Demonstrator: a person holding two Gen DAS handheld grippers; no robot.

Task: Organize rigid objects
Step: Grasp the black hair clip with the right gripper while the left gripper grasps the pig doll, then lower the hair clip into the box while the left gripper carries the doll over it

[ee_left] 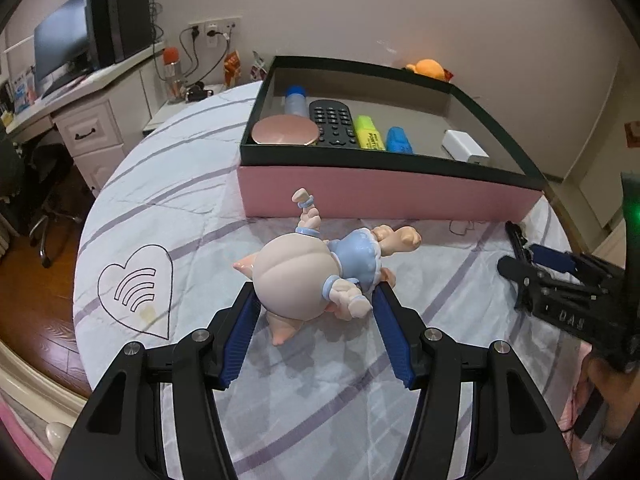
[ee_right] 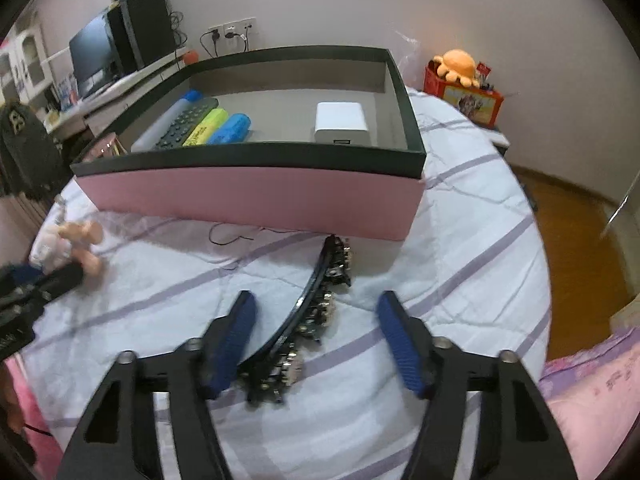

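Observation:
A pig figurine in a blue dress lies on the bed in front of the pink box. My left gripper is open, its blue pads on either side of the figurine's round head. A black jewelled hair clip lies on the bed in the right wrist view. My right gripper is open around the clip. The box holds a remote, a yellow highlighter, a blue marker, a white charger, a round pink compact and a blue-capped tube.
The bed has a white cover with purple stripes and a drawn heart. A desk with a monitor stands to the left. An orange plush sits on a red box behind the bed. Wooden floor lies to the right.

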